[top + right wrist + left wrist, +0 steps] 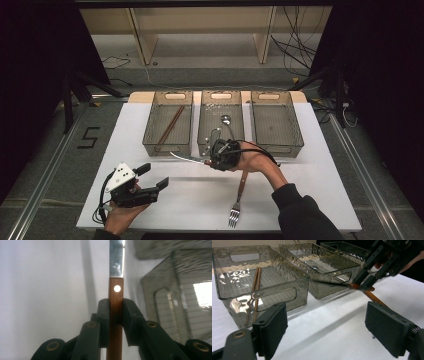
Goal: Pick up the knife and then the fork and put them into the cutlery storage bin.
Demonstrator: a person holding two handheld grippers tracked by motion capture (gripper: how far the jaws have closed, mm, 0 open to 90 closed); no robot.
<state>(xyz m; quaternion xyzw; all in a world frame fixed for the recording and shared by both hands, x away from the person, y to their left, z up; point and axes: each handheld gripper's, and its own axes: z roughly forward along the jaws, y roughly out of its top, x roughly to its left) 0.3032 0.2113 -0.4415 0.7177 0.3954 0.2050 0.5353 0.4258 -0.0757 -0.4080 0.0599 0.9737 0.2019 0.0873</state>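
My right gripper [208, 161] is shut on the brown wooden handle of a table knife [115, 293], held above the table in front of the middle bin. The steel blade [182, 156] points left in the high view. Seen from the left gripper view, that gripper [362, 285] pinches the handle [372, 297] near the middle bin's front wall. At the table's front left, my left gripper [154, 177] is open and its pads [270, 326] have nothing between them. A fork [237, 200] with a wooden handle lies near the front edge.
Three smoked-plastic bins stand in a row at the back. The left bin [167, 149] holds chopsticks [170, 125], the middle bin [221, 94] holds a spoon [226, 120], and the right bin [277, 149] holds nothing. White tabletop [310, 190] lies in front.
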